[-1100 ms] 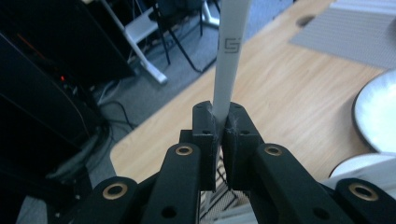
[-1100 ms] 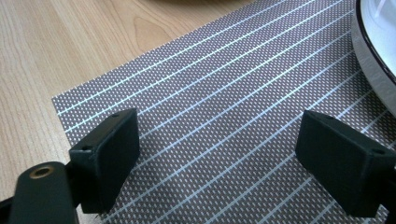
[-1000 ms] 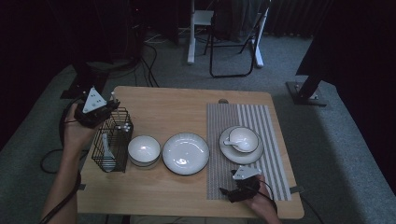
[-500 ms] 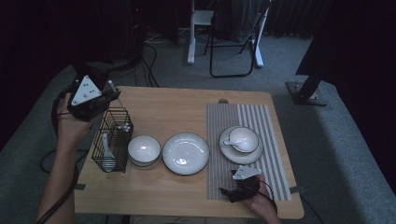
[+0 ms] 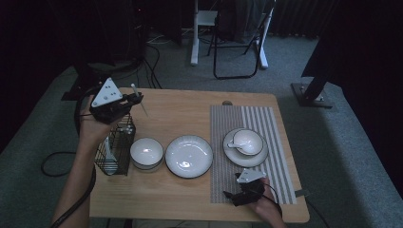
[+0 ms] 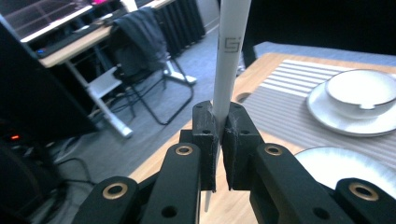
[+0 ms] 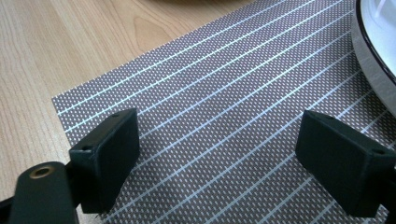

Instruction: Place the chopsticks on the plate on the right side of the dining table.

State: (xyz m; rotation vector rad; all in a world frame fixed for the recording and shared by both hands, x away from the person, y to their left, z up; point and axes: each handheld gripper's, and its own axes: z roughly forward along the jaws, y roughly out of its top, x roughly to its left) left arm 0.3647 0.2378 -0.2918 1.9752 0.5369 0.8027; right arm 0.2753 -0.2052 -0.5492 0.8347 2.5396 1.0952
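The left gripper (image 5: 127,100) has risen clear of the wire basket (image 5: 114,151), jaws clamped on a white chopstick (image 5: 139,99) now held above the table (image 5: 190,107). Extraction appears complete; placement remains. The right gripper (image 5: 236,194) rests on the striped placemat (image 5: 266,123), jaws apart, empty.

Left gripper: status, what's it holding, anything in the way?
Left gripper shut on white utensil handle, above wire basket. Right gripper open, on striped placemat. Nothing in the way.
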